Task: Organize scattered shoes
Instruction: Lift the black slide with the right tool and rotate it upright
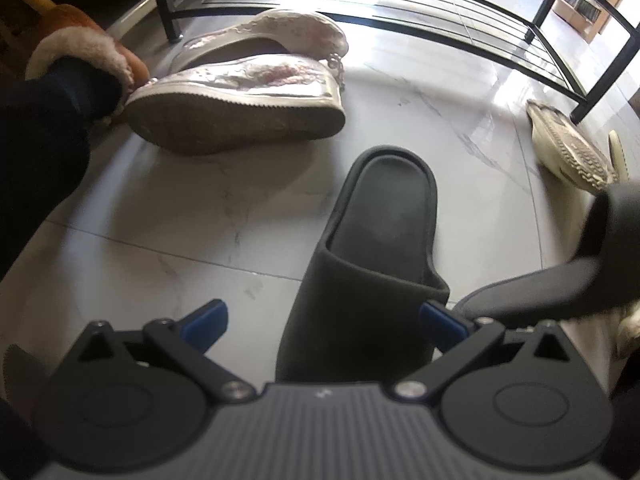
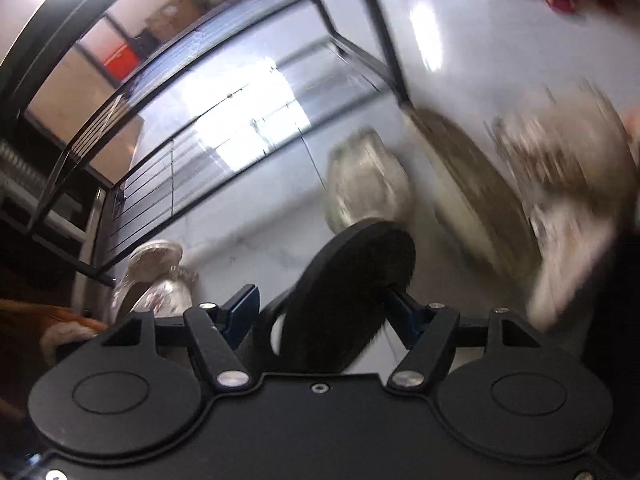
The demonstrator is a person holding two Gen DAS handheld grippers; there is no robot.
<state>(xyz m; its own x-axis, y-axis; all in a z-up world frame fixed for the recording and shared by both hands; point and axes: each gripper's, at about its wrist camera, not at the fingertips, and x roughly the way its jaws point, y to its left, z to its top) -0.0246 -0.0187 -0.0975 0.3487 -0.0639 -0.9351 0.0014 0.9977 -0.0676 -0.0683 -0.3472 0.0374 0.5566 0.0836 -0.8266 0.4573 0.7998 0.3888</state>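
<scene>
Hanging over the floor (image 1: 168, 248), the left gripper (image 1: 324, 316) stands spread wide with one black slipper (image 1: 372, 248) flat between its fingers, not pinched. The right gripper (image 2: 320, 308) grasps a second black slipper (image 2: 352, 292) up off the floor. Two silver shoes (image 1: 240, 92) lie close by the black rack (image 1: 400, 12). Bare tiles stretch on the left. The pale shoes (image 2: 560, 184) in the right view are too blurry to count.

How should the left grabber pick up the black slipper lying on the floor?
Probably grip the black slipper across its covered toe part, coming down from above. It lies sole-down with that end nearest the open left gripper, so the fingers can straddle its narrow sides.
</scene>
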